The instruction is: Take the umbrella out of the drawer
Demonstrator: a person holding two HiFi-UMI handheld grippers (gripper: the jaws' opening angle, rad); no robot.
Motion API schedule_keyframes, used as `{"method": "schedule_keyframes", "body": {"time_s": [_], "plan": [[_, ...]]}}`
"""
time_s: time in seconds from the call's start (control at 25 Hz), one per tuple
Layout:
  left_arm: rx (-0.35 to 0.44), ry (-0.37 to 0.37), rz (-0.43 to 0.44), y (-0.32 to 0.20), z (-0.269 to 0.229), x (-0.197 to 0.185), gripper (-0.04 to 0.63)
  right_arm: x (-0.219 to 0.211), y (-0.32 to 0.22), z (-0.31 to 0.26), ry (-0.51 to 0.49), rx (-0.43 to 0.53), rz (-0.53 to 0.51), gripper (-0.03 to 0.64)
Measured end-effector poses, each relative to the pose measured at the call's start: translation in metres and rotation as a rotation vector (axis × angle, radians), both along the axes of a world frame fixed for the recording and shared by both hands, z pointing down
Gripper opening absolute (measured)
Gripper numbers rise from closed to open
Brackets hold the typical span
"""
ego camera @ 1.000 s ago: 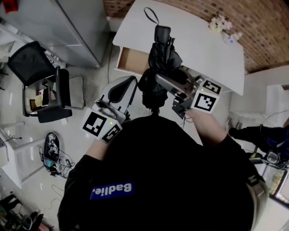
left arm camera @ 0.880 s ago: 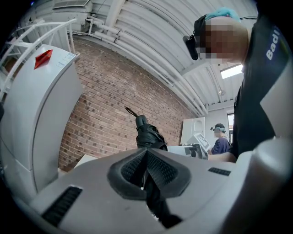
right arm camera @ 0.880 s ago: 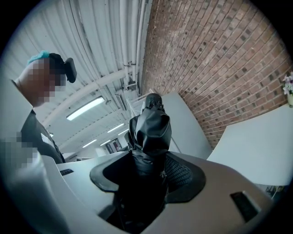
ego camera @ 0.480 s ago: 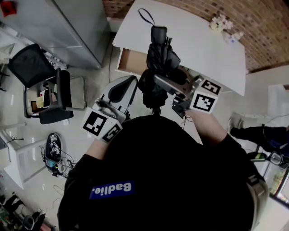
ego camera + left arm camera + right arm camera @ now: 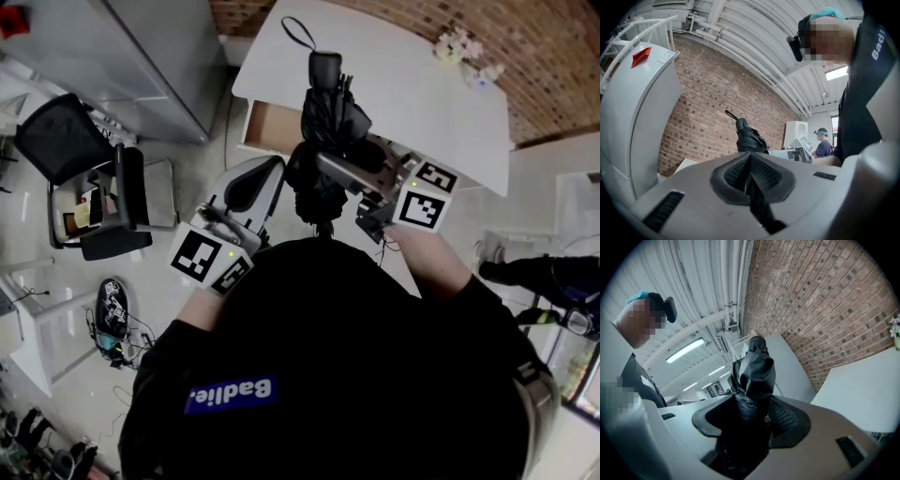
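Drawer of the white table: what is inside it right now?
The visible part of the open drawer shows only bare brown bottom. Its right end is covered by the umbrella, clamped in the right hand-held gripper.

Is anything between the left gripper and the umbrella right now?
Nothing. In the left gripper view, the left gripper, jaws together, faces the umbrella with only open air between them.

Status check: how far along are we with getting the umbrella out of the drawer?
Done: the umbrella is out, held clear of the open drawer. In hand: the right tongs are clamped on its folded canopy; the left tongs are shut and empty. Left: probably only setting it down somewhere and, if wanted, closing the drawer.
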State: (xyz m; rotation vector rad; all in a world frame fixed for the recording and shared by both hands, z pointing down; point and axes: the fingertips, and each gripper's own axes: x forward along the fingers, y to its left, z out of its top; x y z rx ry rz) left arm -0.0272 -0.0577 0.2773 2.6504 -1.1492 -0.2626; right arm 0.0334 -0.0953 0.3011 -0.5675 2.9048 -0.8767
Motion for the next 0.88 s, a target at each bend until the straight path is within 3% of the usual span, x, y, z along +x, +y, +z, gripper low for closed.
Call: {"method": "schedule_keyframes", "body": {"time_s": [0.88], "plan": [[0.015, 0.013, 0.001, 0.0029, -0.0043, -0.0006, 0.002, 0.0005, 0.0002, -0.0002, 0.010, -0.005, 0.011, 0.250]]}}
